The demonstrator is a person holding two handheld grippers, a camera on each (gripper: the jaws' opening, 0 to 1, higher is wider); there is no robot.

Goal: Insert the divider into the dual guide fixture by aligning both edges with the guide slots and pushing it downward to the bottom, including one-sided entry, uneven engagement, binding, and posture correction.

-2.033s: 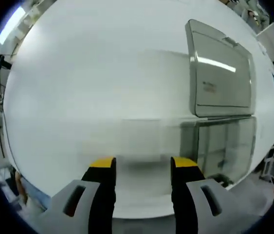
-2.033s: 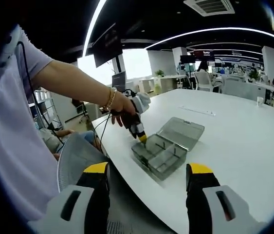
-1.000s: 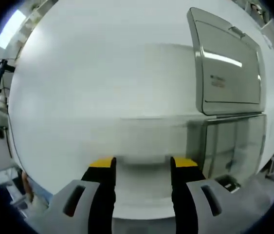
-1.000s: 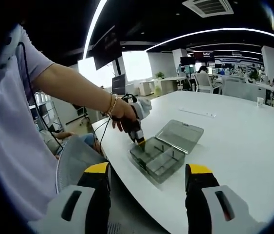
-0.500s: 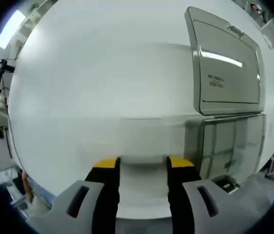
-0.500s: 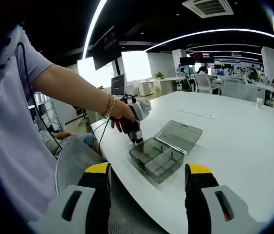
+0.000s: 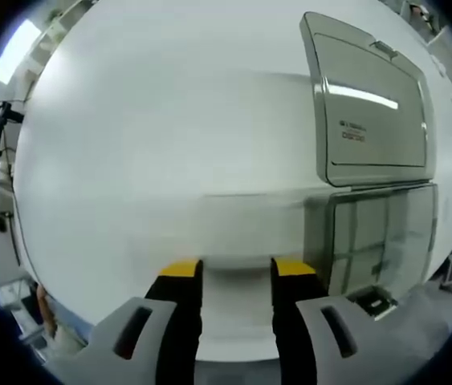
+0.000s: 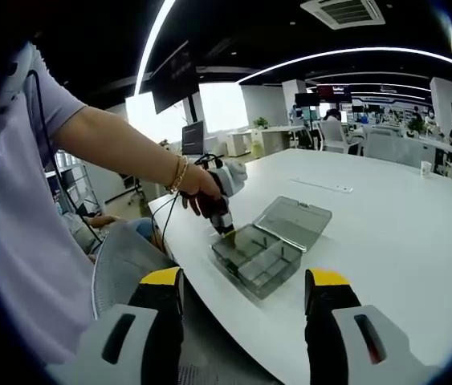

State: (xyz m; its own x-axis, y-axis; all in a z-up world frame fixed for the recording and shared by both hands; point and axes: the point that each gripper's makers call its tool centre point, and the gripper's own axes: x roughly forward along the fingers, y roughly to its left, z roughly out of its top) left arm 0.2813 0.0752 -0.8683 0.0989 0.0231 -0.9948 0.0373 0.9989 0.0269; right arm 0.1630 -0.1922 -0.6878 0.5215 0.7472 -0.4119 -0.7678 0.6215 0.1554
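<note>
A clear, faint divider plate [image 7: 242, 228] lies on the white table [image 7: 153, 128], just left of the clear box-like fixture [image 7: 378, 241] with its lid [image 7: 366, 104] swung open. My left gripper [image 7: 237, 269] points down at the table, and the plate's near edge sits between its yellow-tipped jaws, which stand partly apart. I cannot tell whether they touch it. In the right gripper view a hand [image 8: 197, 188] holds the left gripper [image 8: 224, 228] at the fixture's [image 8: 256, 257] near-left corner. My right gripper [image 8: 243, 281] hangs open and holds nothing, well short of the fixture.
The table edge [image 8: 209, 281] runs close to the fixture, with a mesh chair back [image 8: 125, 257] below it. A person's arm and torso take up the left of the right gripper view. Desks and chairs stand far behind.
The left gripper's jaws have drawn closer together around the plate's near edge. In the right gripper view the fixture and hand sit slightly further left; the right gripper's jaws are unchanged.
</note>
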